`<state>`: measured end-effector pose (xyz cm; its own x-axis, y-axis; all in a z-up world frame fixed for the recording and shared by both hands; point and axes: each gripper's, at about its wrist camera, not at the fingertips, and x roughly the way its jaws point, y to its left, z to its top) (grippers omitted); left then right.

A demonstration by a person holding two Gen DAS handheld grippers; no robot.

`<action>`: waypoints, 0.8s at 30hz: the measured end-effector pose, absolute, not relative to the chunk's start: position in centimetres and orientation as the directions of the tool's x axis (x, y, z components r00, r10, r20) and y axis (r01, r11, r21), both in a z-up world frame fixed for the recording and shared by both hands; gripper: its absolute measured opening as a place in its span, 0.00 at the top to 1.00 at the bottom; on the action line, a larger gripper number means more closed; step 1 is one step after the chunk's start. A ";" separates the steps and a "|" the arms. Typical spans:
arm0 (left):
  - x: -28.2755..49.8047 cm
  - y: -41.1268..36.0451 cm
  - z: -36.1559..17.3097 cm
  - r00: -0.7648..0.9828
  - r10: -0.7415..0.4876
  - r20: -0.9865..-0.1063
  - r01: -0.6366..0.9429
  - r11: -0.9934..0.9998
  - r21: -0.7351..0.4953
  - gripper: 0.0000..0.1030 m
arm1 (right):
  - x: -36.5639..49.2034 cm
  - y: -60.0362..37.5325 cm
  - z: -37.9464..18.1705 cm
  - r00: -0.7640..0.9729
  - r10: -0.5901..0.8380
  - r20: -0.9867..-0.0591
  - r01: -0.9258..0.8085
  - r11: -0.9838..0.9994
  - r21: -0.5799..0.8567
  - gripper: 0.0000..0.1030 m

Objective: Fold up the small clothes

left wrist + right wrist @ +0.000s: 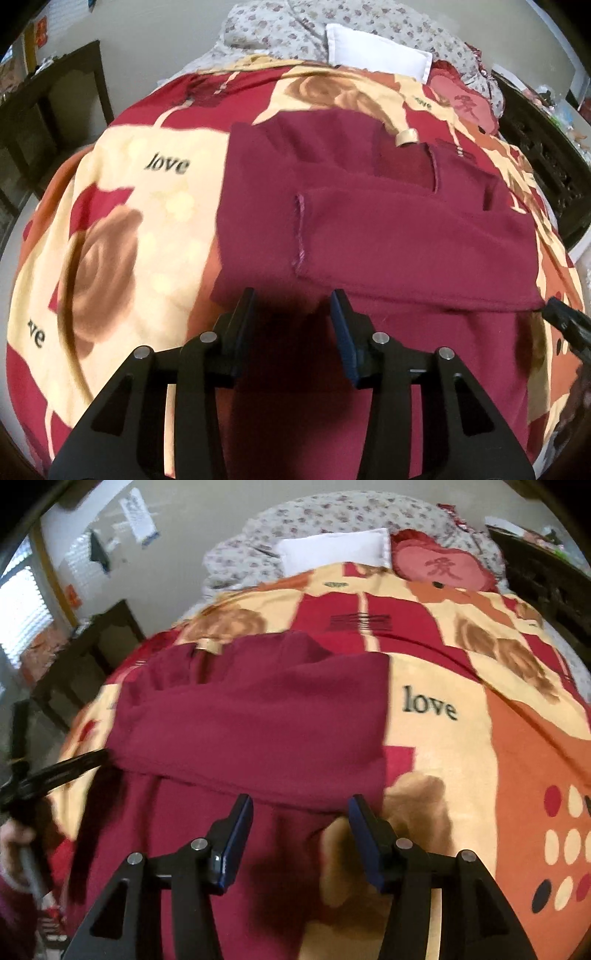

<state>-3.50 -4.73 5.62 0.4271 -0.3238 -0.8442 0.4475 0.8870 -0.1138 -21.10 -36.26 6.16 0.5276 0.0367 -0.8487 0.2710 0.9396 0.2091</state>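
A dark red garment (388, 236) lies spread on the patterned bedspread (147, 221), with one part folded across its middle and a pocket and a small tan tag at its far end. My left gripper (293, 299) is open and empty, hovering over the garment's near left part. The other gripper's tip (565, 321) shows at the right edge. In the right wrist view the same garment (251, 723) lies ahead, and my right gripper (301, 805) is open and empty above its near right edge. The left gripper (55, 771) shows at the left there.
The bedspread (480, 738) has "love" lettering and rose prints. A white pillow (376, 51), a red heart cushion (443, 566) and a floral quilt (332, 513) lie at the bed's head. Dark wooden furniture (48, 110) stands on both sides of the bed.
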 end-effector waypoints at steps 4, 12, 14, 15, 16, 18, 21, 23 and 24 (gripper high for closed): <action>-3.9 -3.2 4.6 0.403 -0.305 -0.863 0.421 0.899 -0.121 0.61 | -20.1 -37.3 3.8 0.441 0.041 -0.897 0.304 0.933 0.192 0.50; -6.7 0.7 4.9 0.377 -0.326 -0.867 0.428 0.891 -0.149 0.61 | -24.5 -36.1 7.5 0.476 0.133 -0.870 0.244 0.930 0.276 0.50; -7.7 2.1 4.9 0.354 -0.352 -0.867 0.422 0.887 -0.188 0.61 | -26.4 -35.5 8.1 0.466 0.178 -0.867 0.211 0.929 0.304 0.49; -8.1 2.7 4.9 0.341 -0.362 -0.868 0.419 0.885 -0.204 0.61 | -27.5 -35.2 8.2 0.462 0.201 -0.864 0.198 0.926 0.321 0.49; -8.5 3.2 4.9 0.327 -0.370 -0.870 0.416 0.882 -0.219 0.61 | -28.3 -34.9 8.2 0.460 0.223 -0.860 0.189 0.921 0.340 0.49; -9.7 4.5 4.9 0.306 -0.375 -0.875 0.414 0.880 -0.232 0.61 | -30.4 -34.2 8.1 0.446 0.270 -0.853 0.177 0.908 0.380 0.49; -11.6 5.9 5.0 0.313 -0.356 -0.881 0.427 0.881 -0.204 0.60 | -34.0 -33.0 7.5 0.417 0.322 -0.850 0.162 0.894 0.418 0.46; -13.1 6.7 4.8 0.287 -0.357 -0.889 0.443 0.872 -0.207 0.56 | -35.8 -32.3 7.2 0.400 0.331 -0.855 0.157 0.894 0.420 0.46; -13.8 7.0 4.6 0.268 -0.361 -0.893 0.455 0.865 -0.213 0.54 | -36.7 -31.9 7.0 0.389 0.338 -0.857 0.155 0.893 0.423 0.46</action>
